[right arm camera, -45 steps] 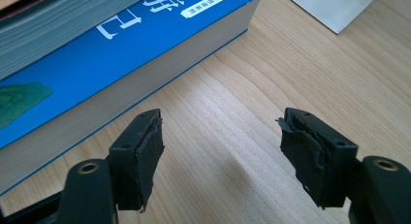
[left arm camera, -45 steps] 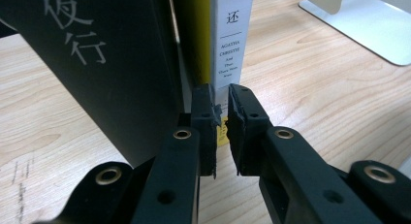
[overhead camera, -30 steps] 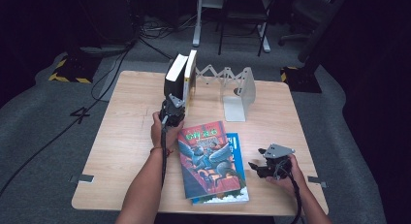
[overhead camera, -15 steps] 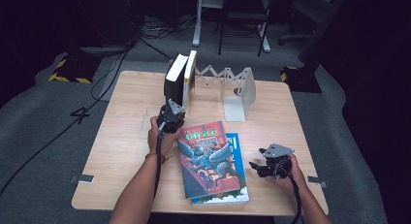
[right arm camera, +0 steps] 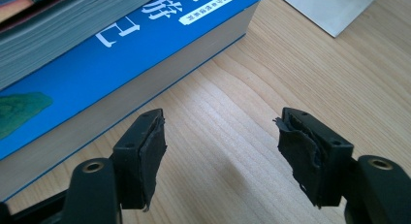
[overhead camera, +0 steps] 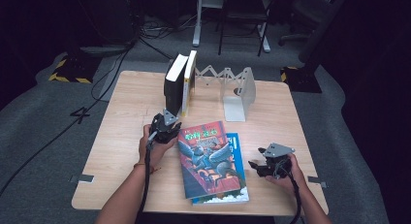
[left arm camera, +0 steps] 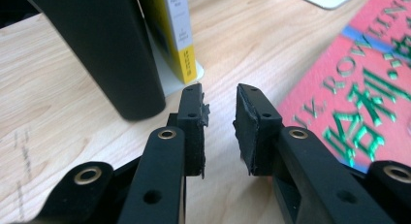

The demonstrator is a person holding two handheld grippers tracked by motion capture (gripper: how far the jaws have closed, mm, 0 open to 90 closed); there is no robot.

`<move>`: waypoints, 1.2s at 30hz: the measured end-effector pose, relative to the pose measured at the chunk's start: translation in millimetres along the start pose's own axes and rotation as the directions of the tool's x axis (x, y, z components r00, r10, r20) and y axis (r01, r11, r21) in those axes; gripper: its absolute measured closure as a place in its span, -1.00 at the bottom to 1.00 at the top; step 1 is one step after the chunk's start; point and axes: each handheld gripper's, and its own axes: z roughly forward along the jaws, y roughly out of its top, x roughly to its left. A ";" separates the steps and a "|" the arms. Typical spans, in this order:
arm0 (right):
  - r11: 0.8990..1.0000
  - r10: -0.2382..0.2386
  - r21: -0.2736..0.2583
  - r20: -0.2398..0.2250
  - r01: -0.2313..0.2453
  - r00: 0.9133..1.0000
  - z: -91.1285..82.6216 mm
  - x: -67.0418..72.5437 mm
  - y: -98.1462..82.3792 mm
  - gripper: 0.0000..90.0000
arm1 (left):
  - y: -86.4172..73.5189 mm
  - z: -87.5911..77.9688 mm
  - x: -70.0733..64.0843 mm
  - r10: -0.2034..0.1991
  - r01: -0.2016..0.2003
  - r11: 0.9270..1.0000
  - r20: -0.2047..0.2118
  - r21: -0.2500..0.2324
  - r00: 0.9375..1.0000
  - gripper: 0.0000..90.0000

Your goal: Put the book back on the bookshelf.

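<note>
"ROWLING" lettering on red book [left arm camera: 358, 83]

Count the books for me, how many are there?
4. A black book and a white-and-yellow book stand in the rack; a red book lies on a blue book.

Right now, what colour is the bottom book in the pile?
Blue, the bottom book; clearest in the right gripper view.

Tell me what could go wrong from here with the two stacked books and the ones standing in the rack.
1. The red book lies loose on the blue book; a push at its edge by the left gripper, whose fingers have just been opening on nothing, may slide it rather than lift it.
2. The black book and yellow book stand close behind that gripper, so a careless swing could tip them.
</note>
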 end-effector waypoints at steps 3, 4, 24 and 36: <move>1.000 -0.006 0.007 -0.002 0.006 1.000 -0.9 1.3 0.8 -0.25 | -4.7 -8.0 -0.7 0.022 -0.022 1.000 0.020 0.004 1.000 0.61; 1.000 -0.009 0.005 0.000 0.009 1.000 -1.1 1.3 1.0 -0.25 | -6.4 -11.0 -1.0 0.029 -0.029 1.000 0.028 0.004 0.999 0.61; 1.000 0.001 -0.031 -0.055 -0.002 0.998 -11.9 7.0 10.1 -0.22 | -36.9 -49.7 -21.1 0.177 -0.179 0.984 0.148 -0.003 0.973 0.36; 0.997 -0.066 -0.053 -0.112 0.061 0.992 -23.6 27.1 27.6 -0.29 | -66.3 -71.2 -43.2 0.239 -0.262 0.963 0.259 0.059 0.936 -0.07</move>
